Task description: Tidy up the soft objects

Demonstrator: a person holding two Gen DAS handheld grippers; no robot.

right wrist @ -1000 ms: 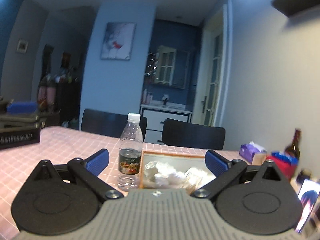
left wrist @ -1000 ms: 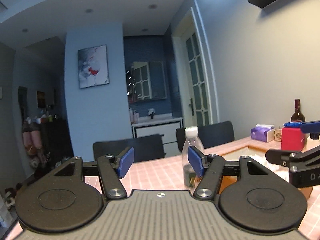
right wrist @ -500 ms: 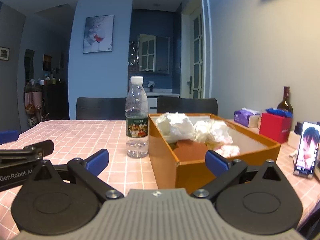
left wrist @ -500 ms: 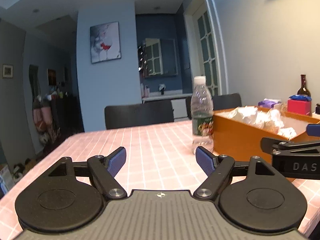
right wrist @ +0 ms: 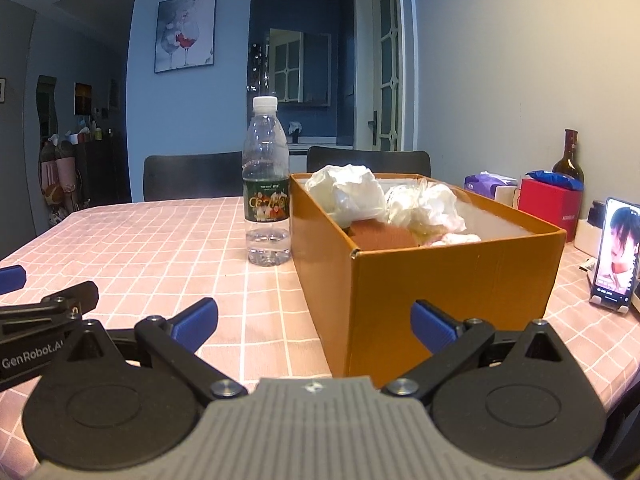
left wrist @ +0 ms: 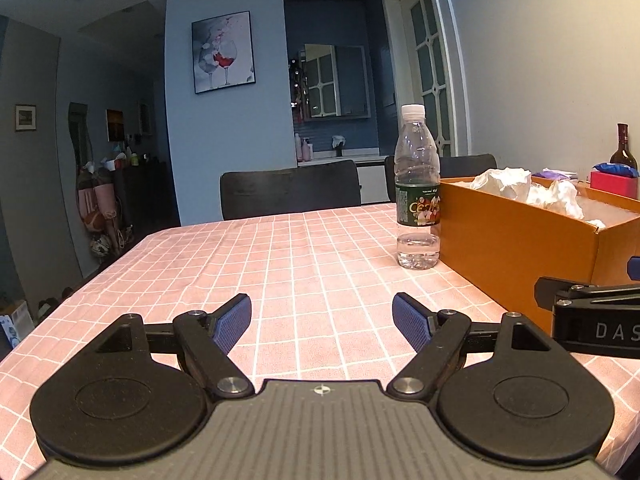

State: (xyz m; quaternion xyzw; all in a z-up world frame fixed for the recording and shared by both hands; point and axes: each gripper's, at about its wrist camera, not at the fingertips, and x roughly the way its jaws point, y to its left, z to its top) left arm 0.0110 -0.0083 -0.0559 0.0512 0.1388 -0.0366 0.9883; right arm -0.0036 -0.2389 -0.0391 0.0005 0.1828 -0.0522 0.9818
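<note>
An orange cardboard box (right wrist: 452, 280) stands on the pink checked tablecloth (right wrist: 160, 240) and holds crumpled white soft wads (right wrist: 348, 196) and a brown soft item (right wrist: 384, 236). The box also shows in the left wrist view (left wrist: 520, 248), with white wads (left wrist: 508, 182) inside. My right gripper (right wrist: 314, 320) is open and empty, low over the table just before the box's near corner. My left gripper (left wrist: 322, 320) is open and empty, low over the tablecloth left of the box.
A clear water bottle (right wrist: 266, 184) stands touching or just beside the box's left wall. At the right are a phone on a stand (right wrist: 614, 252), a red box (right wrist: 550, 208), a purple tissue pack (right wrist: 486, 182) and a dark wine bottle (right wrist: 568, 158). Black chairs (left wrist: 290, 190) stand behind the table.
Both grippers have dropped from well above the table to just over it, level with the box, and their views have tilted down. Both stay open and empty.
</note>
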